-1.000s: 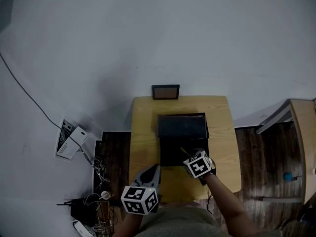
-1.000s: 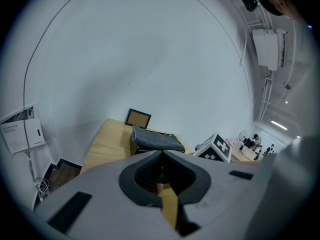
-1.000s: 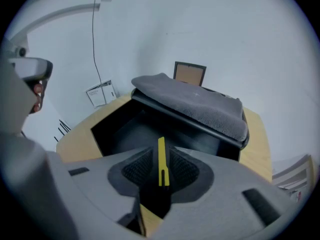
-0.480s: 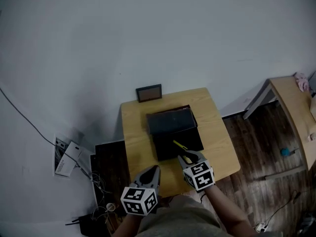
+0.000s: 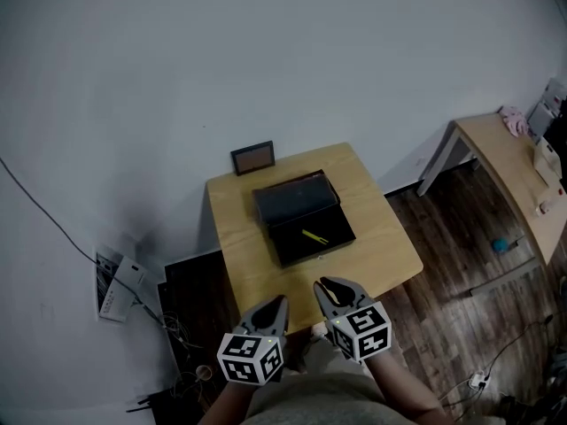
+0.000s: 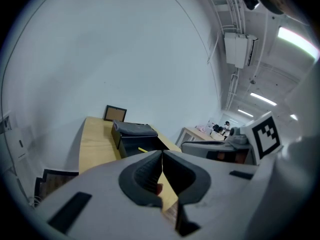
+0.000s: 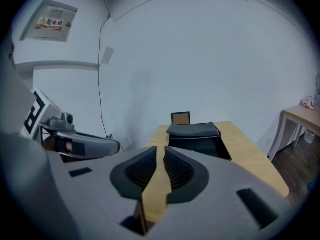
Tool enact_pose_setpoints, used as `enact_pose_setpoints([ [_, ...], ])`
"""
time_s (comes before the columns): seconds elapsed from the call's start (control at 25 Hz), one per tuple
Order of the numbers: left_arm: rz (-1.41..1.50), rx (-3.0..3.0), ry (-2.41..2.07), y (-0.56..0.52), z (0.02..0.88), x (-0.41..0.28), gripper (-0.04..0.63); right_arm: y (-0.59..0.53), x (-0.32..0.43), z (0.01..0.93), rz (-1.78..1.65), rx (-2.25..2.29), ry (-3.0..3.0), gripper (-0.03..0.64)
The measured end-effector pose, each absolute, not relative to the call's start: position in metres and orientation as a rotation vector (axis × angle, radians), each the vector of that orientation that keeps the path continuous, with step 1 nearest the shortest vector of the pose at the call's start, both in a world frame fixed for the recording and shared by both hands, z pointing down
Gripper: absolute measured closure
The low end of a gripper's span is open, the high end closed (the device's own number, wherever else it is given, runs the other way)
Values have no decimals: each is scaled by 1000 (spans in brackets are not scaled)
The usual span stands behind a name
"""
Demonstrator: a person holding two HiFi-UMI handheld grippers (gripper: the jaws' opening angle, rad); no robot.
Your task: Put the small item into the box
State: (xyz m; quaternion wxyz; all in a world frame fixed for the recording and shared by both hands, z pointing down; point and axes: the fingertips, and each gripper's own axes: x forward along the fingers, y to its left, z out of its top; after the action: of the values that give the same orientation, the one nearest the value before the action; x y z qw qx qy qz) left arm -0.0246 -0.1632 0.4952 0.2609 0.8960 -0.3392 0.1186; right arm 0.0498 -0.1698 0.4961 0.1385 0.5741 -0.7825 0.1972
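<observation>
A black box [image 5: 290, 200] stands open on the wooden table [image 5: 252, 268], its lid up at the back. A small yellow item [image 5: 314, 235] lies inside on the box floor. Both grippers hang off the table's near edge, apart from the box. My left gripper [image 5: 281, 300] is shut, its tips touching [image 6: 162, 153], with nothing in it. My right gripper [image 5: 331, 286] is open by a narrow gap and empty [image 7: 160, 149]. The box [image 6: 132, 136] with the yellow item [image 6: 142, 149] shows ahead in the left gripper view, and the box [image 7: 195, 134] also in the right gripper view.
A small picture frame [image 5: 252, 158] leans on the wall at the table's far edge. Another wooden table [image 5: 509, 162] stands at the right. A white device [image 5: 111, 277] and cables [image 5: 182, 374] lie on the floor at the left.
My right gripper has drawn back from the box to beyond the table's near edge, leaving the yellow item lying in the box. The left gripper has stayed put. The head view has shifted.
</observation>
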Motion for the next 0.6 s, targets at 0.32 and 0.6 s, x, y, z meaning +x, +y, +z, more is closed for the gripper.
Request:
enact_pose_setpoints([
  [0.32,291,2448,-897,-116,487,-47,592,-112,27,468,545,1798,-2306,591],
  [0.6,253,2459,-903,-87,480,-68,591,-75,5,457,511,1838,-2344,597],
])
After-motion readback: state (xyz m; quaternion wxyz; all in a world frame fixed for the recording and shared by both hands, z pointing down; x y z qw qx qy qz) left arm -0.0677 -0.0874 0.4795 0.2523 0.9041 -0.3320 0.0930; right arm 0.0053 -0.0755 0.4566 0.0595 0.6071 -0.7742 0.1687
